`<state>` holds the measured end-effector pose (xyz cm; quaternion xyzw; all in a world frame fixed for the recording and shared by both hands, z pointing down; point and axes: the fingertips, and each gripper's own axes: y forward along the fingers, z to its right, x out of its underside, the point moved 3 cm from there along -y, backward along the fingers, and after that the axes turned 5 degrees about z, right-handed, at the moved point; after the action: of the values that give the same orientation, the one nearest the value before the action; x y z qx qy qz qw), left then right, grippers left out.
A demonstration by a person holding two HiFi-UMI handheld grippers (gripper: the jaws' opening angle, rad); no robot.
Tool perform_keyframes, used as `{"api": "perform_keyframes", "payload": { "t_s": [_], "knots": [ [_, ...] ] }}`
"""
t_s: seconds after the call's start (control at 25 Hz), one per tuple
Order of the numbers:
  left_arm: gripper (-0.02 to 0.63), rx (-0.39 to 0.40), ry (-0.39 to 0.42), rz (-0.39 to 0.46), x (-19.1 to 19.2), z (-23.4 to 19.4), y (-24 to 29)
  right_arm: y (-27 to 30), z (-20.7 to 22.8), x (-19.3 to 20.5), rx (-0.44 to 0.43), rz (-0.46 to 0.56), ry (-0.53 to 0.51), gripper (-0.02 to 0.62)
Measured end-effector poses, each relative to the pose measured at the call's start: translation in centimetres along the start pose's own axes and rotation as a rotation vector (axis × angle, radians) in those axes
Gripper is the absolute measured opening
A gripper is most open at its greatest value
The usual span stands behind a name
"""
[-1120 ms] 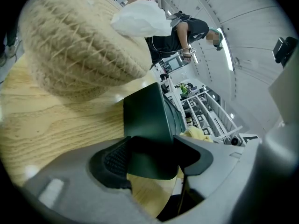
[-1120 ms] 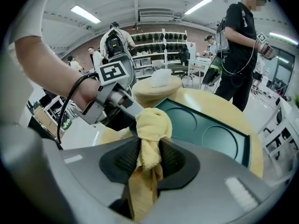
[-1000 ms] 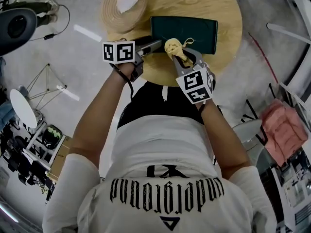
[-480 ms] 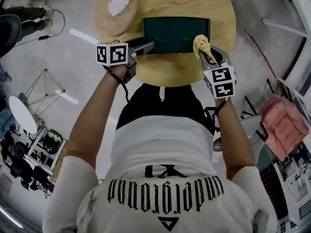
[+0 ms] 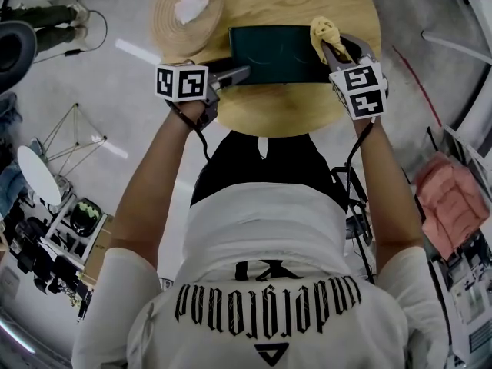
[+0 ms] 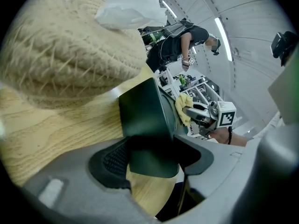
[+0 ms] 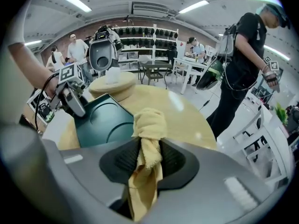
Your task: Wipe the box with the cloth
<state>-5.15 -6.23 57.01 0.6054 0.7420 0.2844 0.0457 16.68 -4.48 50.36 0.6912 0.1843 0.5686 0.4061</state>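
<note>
Since a second ago, your right gripper (image 5: 332,46) has carried the cloth (image 5: 324,31), clenched in its fingers, to the right end of the box (image 5: 277,52). That box lies lengthwise on the tabletop (image 5: 284,110), stretching left from those fingers. Your left gripper (image 5: 231,74) clamps its left end.

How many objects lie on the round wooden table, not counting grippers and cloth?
2. The dark green box lies in the middle; the woven straw piece sits at the left edge, with something white on top. Small things may be hidden.
</note>
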Motion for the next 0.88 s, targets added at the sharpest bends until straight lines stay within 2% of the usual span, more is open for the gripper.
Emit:
{"api": "perform_keyframes", "payload": {
  "t_s": [0.16,0.36,0.56,0.68,0.88],
  "knots": [
    [0.307,0.002,0.009,-0.027,0.0,0.0,0.0,1.0,-1.7,-1.0,-0.068,-0.002,-0.018,0.092],
    [0.308,-0.003,0.004,-0.019,0.3,0.1,0.0,2.9,-5.5,-3.7,-0.141,0.029,-0.102,0.091],
    [0.31,-0.006,0.005,-0.014,0.2,0.0,-0.1,5.7,-11.3,-6.8,-0.242,0.053,-0.194,0.092],
    [0.31,-0.008,0.001,-0.015,0.2,-0.1,-0.1,6.9,-14.4,-8.4,-0.275,0.061,-0.25,0.092],
    [0.311,-0.016,-0.02,0.011,0.1,-0.1,-0.3,6.5,-15.1,-8.2,-0.309,0.053,-0.254,0.091]
  ]
}}
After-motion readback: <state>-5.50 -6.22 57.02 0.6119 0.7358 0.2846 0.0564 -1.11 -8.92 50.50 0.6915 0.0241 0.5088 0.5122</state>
